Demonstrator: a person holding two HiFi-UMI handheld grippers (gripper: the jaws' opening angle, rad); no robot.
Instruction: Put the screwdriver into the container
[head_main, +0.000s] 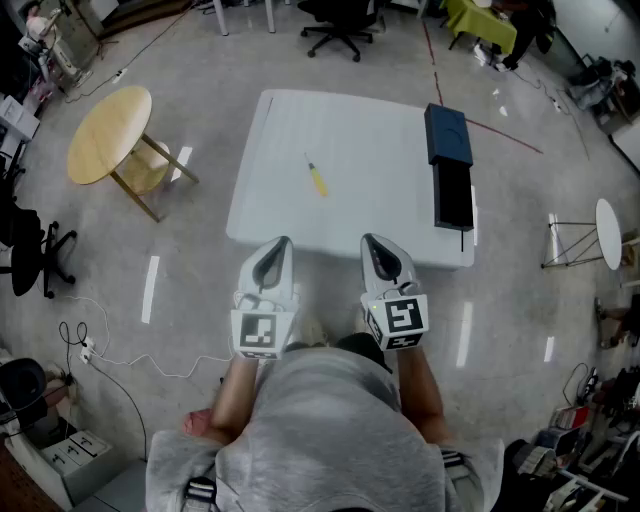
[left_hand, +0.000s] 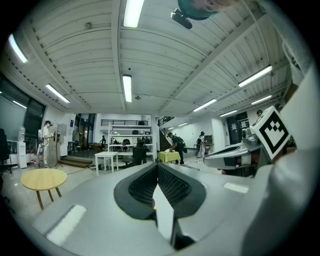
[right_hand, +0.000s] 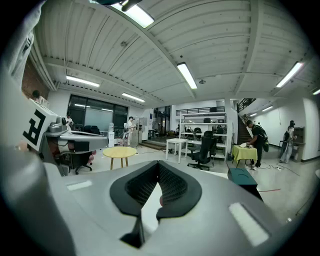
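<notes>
- Worktop (head_main: 370, 170): white, flat, roughly square with rounded corners, smooth matt surface; stands on a glossy grey floor (head_main: 200, 290).
- Screwdriver (head_main: 316, 178): slim, with a yellow handle and a thin pale shaft. It lies loose near the middle of the worktop, slightly to its left, at a slant. It is well apart from both claws and from the container.
- Container (head_main: 448, 135): long rectangular box along the worktop's right edge. The far part is dark blue with a hard, smooth top; the near part is black. The screwdriver is not in it.
- Left claw (head_main: 278, 248): grey moulded shell with black ribbed pads, at the worktop's near edge. Its jaws are pressed together at the tips, with nothing between them.
- Right claw (head_main: 372, 245): same build, also at the worktop's near edge, beside the left one. Its jaws are fully closed and empty.
- Round table (head_main: 110, 135): pale wood, disc top on splayed legs, left of the worktop.
</notes>
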